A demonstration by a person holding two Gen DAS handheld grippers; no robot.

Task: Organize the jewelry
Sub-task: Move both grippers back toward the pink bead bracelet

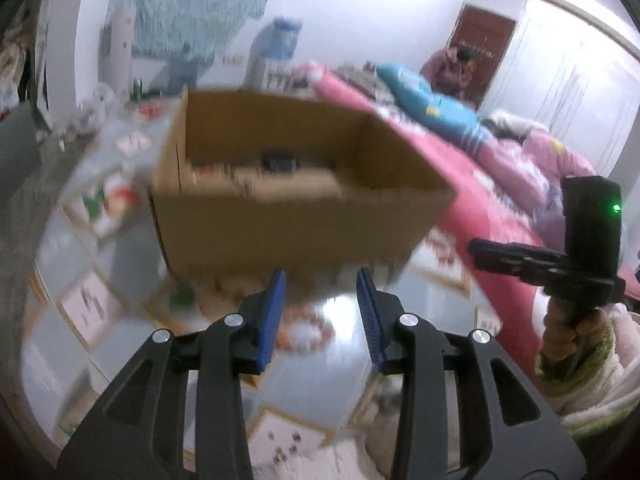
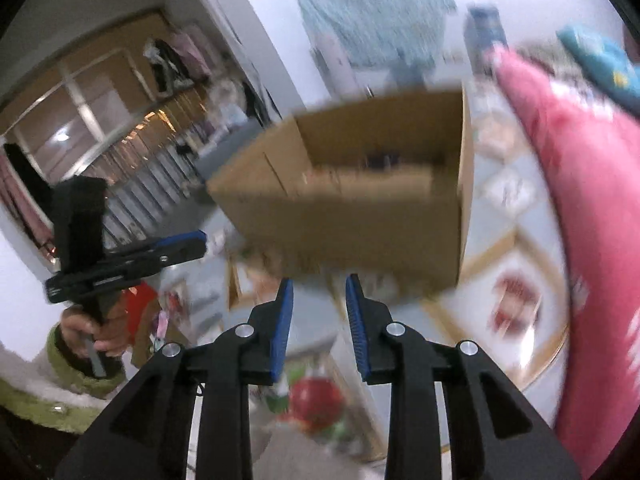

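An open-topped cardboard box (image 1: 288,220) (image 2: 360,220) stands on the patterned floor in front of both grippers, blurred in both views. A small dark item (image 1: 279,162) (image 2: 378,160) lies inside it; I cannot tell what it is. My left gripper (image 1: 321,276) hangs just short of the box's near wall, blue pads apart, nothing between them. My right gripper (image 2: 319,280) is likewise open and empty before the box. Each gripper shows side-on in the other's view, held in a hand: the right gripper (image 1: 476,248), the left gripper (image 2: 200,240). No jewelry can be made out.
A bed with a pink cover (image 1: 460,184) (image 2: 592,200) runs along the right of the box. A person (image 1: 452,68) is at the far end of the room by a door. A water dispenser (image 1: 276,44) stands at the back wall. Glossy tiled floor (image 1: 340,320) lies below the grippers.
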